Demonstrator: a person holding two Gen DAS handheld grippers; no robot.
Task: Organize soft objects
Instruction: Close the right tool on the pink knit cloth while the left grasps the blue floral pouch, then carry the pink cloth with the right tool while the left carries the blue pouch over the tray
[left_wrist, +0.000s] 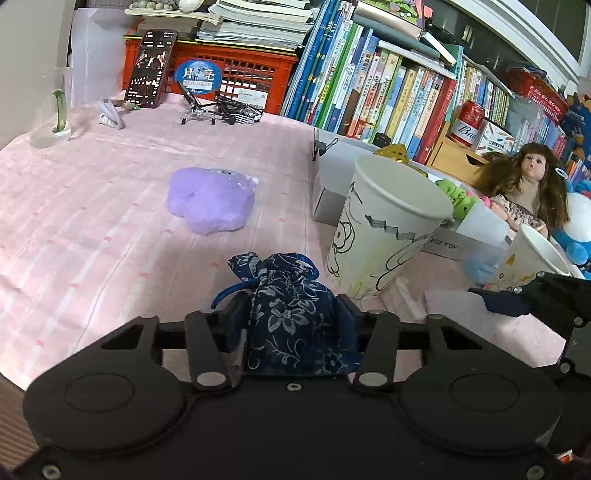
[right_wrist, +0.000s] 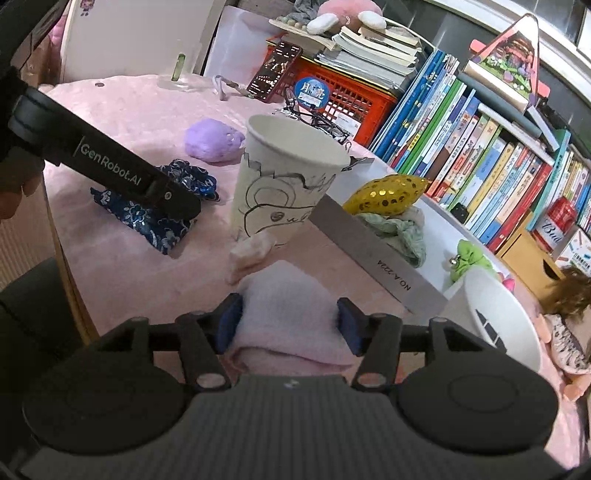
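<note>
We cannot see the bottom of the blue flowered pouch (left_wrist: 291, 317); the left gripper (left_wrist: 291, 314) covers it. The doll (right_wrist: 570, 317) is cut off by the picture's edge. The words on the book spines (right_wrist: 480, 173) are too small to read.

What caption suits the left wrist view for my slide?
Left gripper closed on a navy floral drawstring pouch beside a doodled white paper cup.
</note>
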